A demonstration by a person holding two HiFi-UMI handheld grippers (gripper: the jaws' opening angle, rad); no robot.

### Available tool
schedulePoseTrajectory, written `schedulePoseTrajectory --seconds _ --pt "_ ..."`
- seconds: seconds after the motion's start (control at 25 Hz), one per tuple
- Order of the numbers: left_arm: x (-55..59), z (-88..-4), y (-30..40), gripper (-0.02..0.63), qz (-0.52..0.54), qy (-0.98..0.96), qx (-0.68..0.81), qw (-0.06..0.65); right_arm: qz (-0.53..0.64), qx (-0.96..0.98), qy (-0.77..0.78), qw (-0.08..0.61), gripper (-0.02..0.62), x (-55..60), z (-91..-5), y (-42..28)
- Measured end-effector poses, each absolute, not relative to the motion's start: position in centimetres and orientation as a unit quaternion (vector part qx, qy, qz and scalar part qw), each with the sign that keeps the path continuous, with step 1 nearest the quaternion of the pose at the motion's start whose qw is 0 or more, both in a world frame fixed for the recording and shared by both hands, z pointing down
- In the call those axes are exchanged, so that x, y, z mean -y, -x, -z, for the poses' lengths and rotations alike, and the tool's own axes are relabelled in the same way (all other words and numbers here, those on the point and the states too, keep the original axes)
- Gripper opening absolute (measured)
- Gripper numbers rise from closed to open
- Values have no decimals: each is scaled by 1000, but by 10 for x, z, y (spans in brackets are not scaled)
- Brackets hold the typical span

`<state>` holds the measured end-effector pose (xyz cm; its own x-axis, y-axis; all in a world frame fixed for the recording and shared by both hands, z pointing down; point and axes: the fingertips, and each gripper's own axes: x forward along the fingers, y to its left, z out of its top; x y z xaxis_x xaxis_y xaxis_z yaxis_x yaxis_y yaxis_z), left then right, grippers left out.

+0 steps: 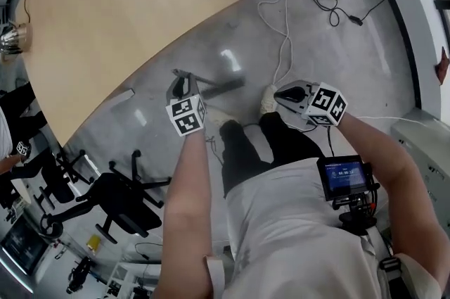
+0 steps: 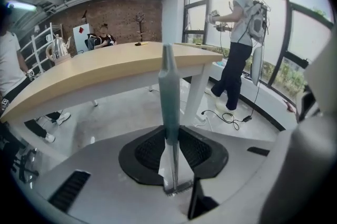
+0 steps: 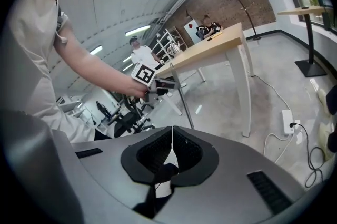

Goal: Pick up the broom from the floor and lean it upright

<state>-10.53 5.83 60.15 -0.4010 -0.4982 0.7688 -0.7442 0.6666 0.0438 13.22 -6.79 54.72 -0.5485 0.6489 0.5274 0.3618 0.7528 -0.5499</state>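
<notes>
Since the next move turns on how the pole stands in the grip, the left gripper [image 2: 170, 134] is taken first: its jaws are closed on the broom handle [image 2: 168, 91], which is pinched between the pads and runs out of them as a straight grey-green shaft, rising up the middle of the left gripper view. Seen from the right gripper view, the same shaft is carried steeply rather than flat, slanting down from the left gripper toward the floor [image 1: 316, 58], where its lower end is hidden behind the right gripper's own body. The brush end cannot be made out with certainty; only a dark blurred bar is seen just beyond the left gripper in the head view. The right gripper [image 3: 172, 136] is pressed closed with nothing between its jaws, and it is held off to the right, apart from the shaft, so the broom is borne by the left side alone. Beyond the grip, the curved edge of the desk [image 1: 105, 16] lies ahead and to the left of the left gripper, nearer to it than to the right one. The long axis is judged to need only a little more righting, and the desk edge is judged the nearest support to be leaned against.
</notes>
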Motion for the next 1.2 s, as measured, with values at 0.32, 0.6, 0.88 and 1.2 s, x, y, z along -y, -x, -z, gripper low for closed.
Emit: schedulePoseTrajectory --seconds 0.32,0.6,0.88,1.2 --pt "-51 -605 165 86 -148 -323 851 387 -205 861 266 382 18 86 -554 -160" --pt "-51 -607 177 91 -166 -315 856 376 -219 868 240 375 18 102 -554 -157" --pt "-54 -616 172 171 -184 -311 851 380 -216 871 231 374 18 108 -554 -161" --pt "-11 -633 179 295 -152 -299 867 369 -212 865 233 390 17 107 -557 -177"
